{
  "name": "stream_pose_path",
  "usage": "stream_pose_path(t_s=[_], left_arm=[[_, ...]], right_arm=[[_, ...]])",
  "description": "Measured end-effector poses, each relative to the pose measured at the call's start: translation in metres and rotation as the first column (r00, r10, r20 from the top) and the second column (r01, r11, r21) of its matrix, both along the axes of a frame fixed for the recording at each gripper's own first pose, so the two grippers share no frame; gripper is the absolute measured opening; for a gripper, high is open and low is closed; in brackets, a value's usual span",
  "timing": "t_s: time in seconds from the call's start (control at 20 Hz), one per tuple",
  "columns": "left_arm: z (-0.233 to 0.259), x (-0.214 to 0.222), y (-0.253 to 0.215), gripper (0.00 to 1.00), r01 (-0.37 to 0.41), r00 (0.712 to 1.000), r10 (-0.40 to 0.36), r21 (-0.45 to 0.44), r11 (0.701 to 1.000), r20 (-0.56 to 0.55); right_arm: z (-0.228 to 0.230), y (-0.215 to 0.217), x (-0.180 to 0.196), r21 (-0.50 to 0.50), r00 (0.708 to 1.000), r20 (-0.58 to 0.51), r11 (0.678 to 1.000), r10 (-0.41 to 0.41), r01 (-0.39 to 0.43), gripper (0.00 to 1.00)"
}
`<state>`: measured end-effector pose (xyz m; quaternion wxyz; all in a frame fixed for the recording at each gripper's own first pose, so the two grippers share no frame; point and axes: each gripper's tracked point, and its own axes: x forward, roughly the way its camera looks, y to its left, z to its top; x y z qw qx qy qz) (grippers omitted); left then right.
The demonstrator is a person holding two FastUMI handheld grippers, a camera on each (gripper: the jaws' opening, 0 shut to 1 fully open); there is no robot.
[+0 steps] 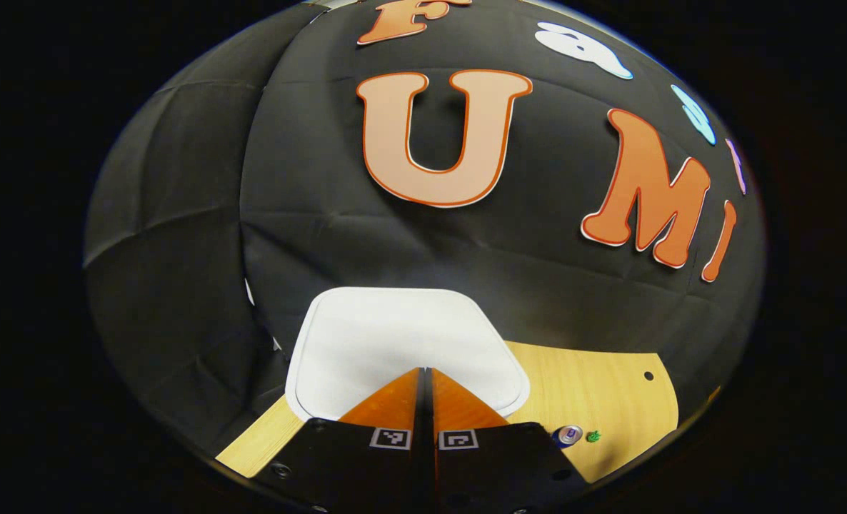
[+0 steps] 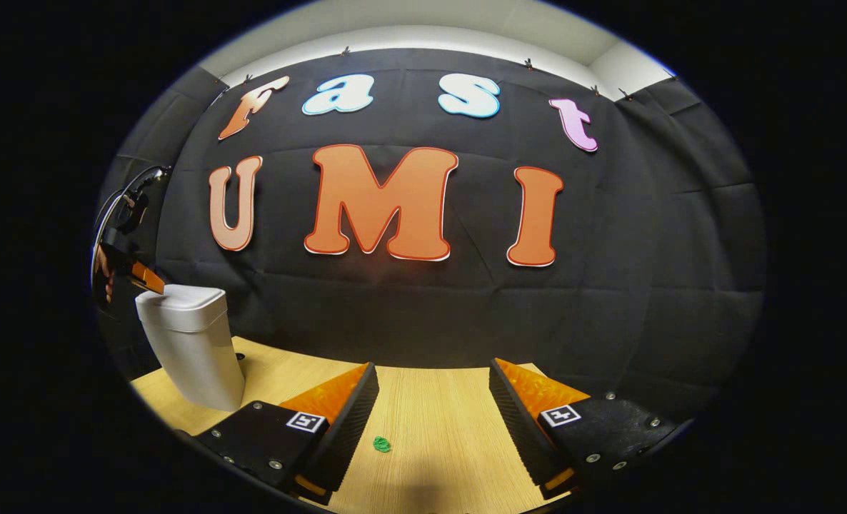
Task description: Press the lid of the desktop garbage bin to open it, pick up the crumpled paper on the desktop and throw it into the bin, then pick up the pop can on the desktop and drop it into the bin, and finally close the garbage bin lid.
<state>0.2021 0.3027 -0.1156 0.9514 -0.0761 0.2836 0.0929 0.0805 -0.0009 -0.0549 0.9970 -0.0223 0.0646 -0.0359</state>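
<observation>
The white desktop bin [image 2: 193, 350] stands at the table's left end with its lid [image 1: 402, 339] down. My left gripper [image 1: 425, 371] is shut on nothing, its tips together right over the lid's near half; whether they touch it I cannot tell. In the right gripper view the left gripper [image 2: 148, 280] reaches the lid's left edge from a hand. A small green crumpled paper [image 2: 381, 444] lies on the table, low between the fingers of my open right gripper [image 2: 432, 368]. The pop can [image 1: 568, 435] stands upright next to the green paper [image 1: 593, 435], right of the bin.
The wooden table [image 2: 438, 421] runs back to the black cloth wall. Its right end has a rounded corner with a small dark hole [image 1: 648, 375]. Another small dark spot [image 2: 239, 355] sits on the table beside the bin.
</observation>
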Motion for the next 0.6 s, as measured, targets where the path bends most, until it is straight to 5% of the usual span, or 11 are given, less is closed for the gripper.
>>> stream_pose_path(t_s=[0.6], left_arm=[[-0.021,0.008,-0.003,0.00,0.052,0.965,-0.068,-0.070,0.996,-0.252]], right_arm=[[-0.006,0.003,0.002,-0.007,1.000,-0.009,1.000,0.018,-0.018,0.94]])
